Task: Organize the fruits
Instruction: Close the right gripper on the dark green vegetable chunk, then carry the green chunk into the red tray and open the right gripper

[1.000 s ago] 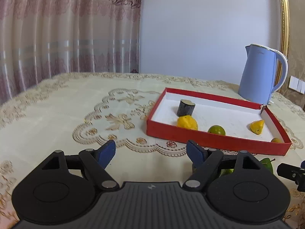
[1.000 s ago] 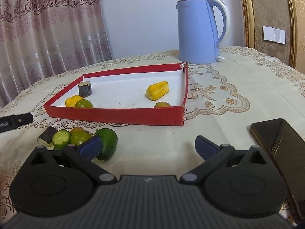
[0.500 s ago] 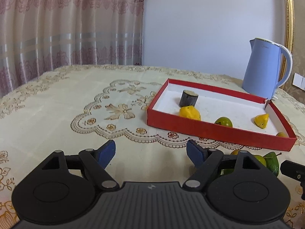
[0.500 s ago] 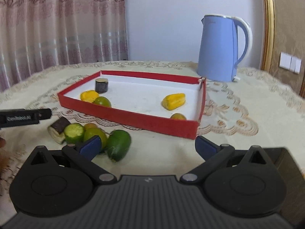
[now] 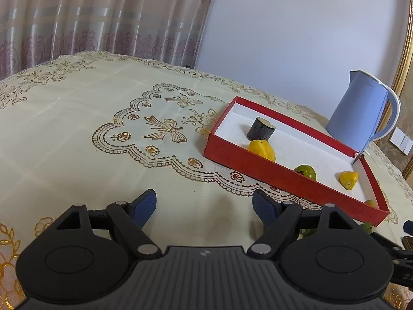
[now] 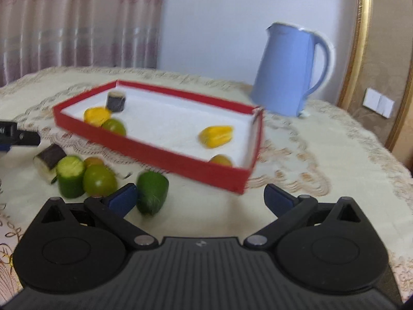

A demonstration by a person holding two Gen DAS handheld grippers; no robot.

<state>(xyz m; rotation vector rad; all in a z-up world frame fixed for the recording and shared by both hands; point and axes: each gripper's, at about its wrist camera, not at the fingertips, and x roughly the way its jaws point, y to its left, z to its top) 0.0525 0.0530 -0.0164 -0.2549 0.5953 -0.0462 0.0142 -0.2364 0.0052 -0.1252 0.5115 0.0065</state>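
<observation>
Where cream lace tablecloth meets pink curtains: red tray now tilted in frame; green fruit outside it; left gripper and right gripper spread, empty.

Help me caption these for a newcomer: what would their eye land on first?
Probably the red tray in the middle of the embroidered tablecloth, with yellow, green and dark fruit pieces inside on its white floor. Next, the pale blue kettle standing beyond the tray's far right corner. Then the loose pile on the cloth before the tray's near wall, led by the green fruit just ahead of the open right gripper.
</observation>
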